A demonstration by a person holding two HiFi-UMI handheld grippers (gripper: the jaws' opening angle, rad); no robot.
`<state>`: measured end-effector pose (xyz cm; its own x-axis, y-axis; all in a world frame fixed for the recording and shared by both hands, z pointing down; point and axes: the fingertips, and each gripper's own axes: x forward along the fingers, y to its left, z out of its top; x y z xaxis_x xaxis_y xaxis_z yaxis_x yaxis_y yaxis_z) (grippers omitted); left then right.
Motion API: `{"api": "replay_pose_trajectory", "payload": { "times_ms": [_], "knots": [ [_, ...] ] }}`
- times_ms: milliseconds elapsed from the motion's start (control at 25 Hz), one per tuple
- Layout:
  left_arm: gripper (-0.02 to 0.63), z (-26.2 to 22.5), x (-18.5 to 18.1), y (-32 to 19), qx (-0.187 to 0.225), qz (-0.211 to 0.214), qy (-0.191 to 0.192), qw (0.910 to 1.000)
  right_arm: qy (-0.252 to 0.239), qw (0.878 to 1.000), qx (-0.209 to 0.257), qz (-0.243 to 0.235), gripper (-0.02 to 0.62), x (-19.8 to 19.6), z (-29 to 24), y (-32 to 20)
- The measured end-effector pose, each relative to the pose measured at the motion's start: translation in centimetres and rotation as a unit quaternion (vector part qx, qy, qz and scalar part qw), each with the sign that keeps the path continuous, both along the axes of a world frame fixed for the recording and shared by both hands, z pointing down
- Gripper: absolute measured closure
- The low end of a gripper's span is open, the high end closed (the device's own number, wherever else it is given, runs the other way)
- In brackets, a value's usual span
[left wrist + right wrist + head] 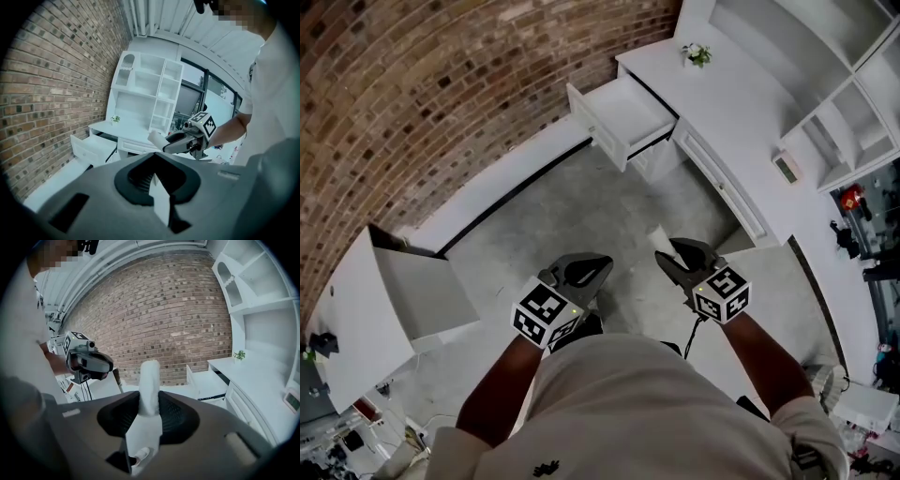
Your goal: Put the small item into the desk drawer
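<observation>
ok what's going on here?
A person stands back from the white desk, a gripper in each hand. The right gripper is clamped on a small white item; the left gripper is shut and empty. The desk drawer stands open; the item is not yet in it.

Rough brick wall, smooth matt desk
</observation>
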<state>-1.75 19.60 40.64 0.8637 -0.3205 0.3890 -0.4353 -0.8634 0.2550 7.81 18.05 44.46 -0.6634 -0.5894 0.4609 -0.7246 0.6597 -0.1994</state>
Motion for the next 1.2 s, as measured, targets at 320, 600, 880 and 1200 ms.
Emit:
{"api": "replay_pose_trajectory", "payload": {
  "times_ms": [320, 600, 880, 1200],
  "knots": [
    [0.600, 0.2, -4.8, -6.9, 0.004, 0.010, 0.010, 0.9999, 0.010, 1.000, 0.012, 0.022, 0.457, -4.4, -0.8, -8.3],
    [0.601, 0.4, -6.4, -11.1, -0.006, -0.001, 0.023, 0.9997, 0.010, 0.999, 0.010, 0.031, 0.457, -5.5, -0.8, -14.2],
    [0.600, 0.7, -6.0, -16.3, -0.008, -0.019, 0.018, 0.9996, 0.004, 0.999, 0.015, 0.032, 0.457, -4.2, 0.0, -21.9],
    [0.600, 1.0, -2.8, -25.0, -0.008, -0.031, 0.004, 0.9995, -0.003, 0.999, 0.000, 0.045, 0.457, -0.4, 3.0, -33.4]
  ]
}}
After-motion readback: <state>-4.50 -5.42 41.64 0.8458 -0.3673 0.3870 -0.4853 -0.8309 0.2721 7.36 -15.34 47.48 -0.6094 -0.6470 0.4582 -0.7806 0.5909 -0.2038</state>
